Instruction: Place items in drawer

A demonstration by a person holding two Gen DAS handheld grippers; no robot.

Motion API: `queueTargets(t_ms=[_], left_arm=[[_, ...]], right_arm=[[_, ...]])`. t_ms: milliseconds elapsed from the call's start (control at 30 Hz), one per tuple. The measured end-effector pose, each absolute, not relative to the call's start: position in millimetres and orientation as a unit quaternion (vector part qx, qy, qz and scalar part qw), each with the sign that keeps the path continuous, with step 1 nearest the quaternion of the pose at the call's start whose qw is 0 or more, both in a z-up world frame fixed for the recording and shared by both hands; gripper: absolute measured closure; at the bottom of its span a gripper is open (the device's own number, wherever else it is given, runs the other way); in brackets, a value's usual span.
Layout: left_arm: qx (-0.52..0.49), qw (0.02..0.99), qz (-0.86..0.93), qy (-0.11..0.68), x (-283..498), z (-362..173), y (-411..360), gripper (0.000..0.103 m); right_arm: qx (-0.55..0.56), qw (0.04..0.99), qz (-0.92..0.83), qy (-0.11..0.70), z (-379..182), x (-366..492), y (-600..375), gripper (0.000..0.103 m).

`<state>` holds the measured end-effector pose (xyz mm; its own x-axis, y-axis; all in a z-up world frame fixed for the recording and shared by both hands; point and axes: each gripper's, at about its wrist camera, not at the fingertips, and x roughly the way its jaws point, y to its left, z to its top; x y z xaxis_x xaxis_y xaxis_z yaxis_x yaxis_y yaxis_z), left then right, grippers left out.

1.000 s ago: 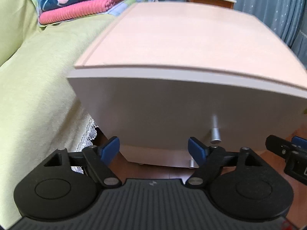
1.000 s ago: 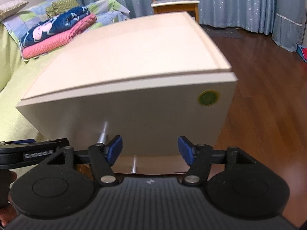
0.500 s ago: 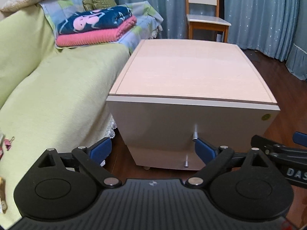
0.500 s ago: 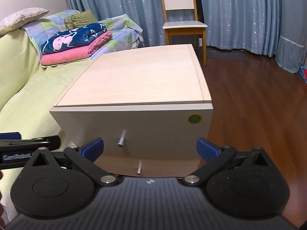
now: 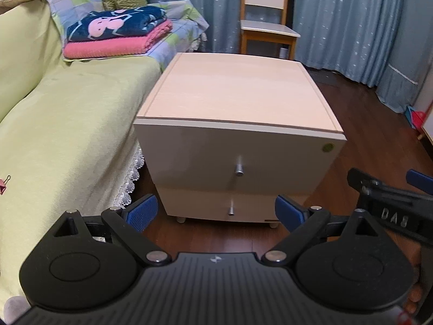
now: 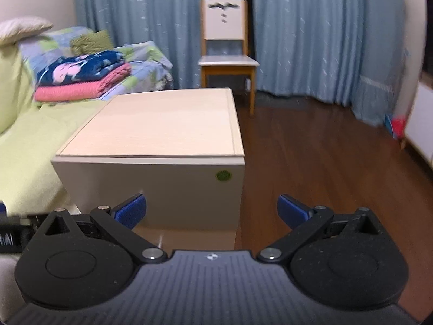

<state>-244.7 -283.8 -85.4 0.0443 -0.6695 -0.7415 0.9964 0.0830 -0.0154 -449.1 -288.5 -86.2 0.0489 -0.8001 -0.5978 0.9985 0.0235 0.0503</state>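
Observation:
A pale wooden nightstand (image 5: pixel 235 94) stands on the dark floor beside the bed, with two shut drawers. The upper drawer front (image 5: pixel 205 157) carries a metal knob (image 5: pixel 239 168); the lower drawer (image 5: pixel 216 209) has its own knob (image 5: pixel 231 210). My left gripper (image 5: pixel 215 211) is open and empty, well back from the drawer fronts. My right gripper (image 6: pixel 212 211) is also open and empty, facing the nightstand (image 6: pixel 162 124) from its right front corner. The right gripper's body (image 5: pixel 389 203) shows at the right edge of the left wrist view.
A bed with a green cover (image 5: pixel 54 124) lies left of the nightstand, with folded pink and navy blankets (image 5: pixel 116 35) on it. A pink binder clip (image 5: pixel 4 185) lies on the cover. A wooden chair (image 6: pixel 227 62) stands before blue curtains. Dark wood floor (image 6: pixel 324 162) stretches right.
Both grippers have pulled back from the nightstand and risen, and their fingers have spread wider. The nightstand looks smaller and both drawers stay shut.

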Motion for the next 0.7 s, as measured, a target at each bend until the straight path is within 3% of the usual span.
queueTargets(t_ms=[400, 700], left_arm=[[0.28, 0.696, -0.595, 0.29, -247.9, -83.4, -252.6, 0.008], [0.273, 0.719, -0.549, 0.328, -228.7, -94.1, -241.1, 0.008]], right_arm=[[0.286, 0.681, -0.64, 0.211, -86.1, -455.6, -279.0, 0.001], [0.291, 0.706, -0.601, 0.236, -95.8, -432.3, -284.5, 0.001]])
